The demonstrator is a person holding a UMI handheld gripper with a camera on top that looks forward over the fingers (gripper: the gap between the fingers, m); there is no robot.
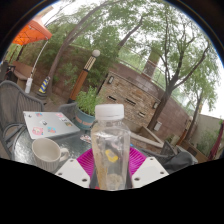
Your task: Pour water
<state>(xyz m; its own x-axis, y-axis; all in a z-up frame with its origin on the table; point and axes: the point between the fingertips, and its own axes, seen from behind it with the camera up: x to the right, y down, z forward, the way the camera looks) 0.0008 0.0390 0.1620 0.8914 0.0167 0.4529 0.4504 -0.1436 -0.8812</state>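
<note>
A clear plastic water bottle (110,150) with a white cap and a yellow mark on its label stands upright between my fingers. My gripper (111,168) is shut on the bottle, its magenta pads (88,161) pressing on both sides. A white cup (46,151) sits on the table to the left, just beyond the left finger. The bottle's base is hidden below.
A glass patio table (70,143) carries a flat white tray or book (50,124) behind the cup. A metal chair (14,108) stands at the left. Beyond are a potted plant (85,102), a stone wall (130,95), trees and an orange canopy (32,32).
</note>
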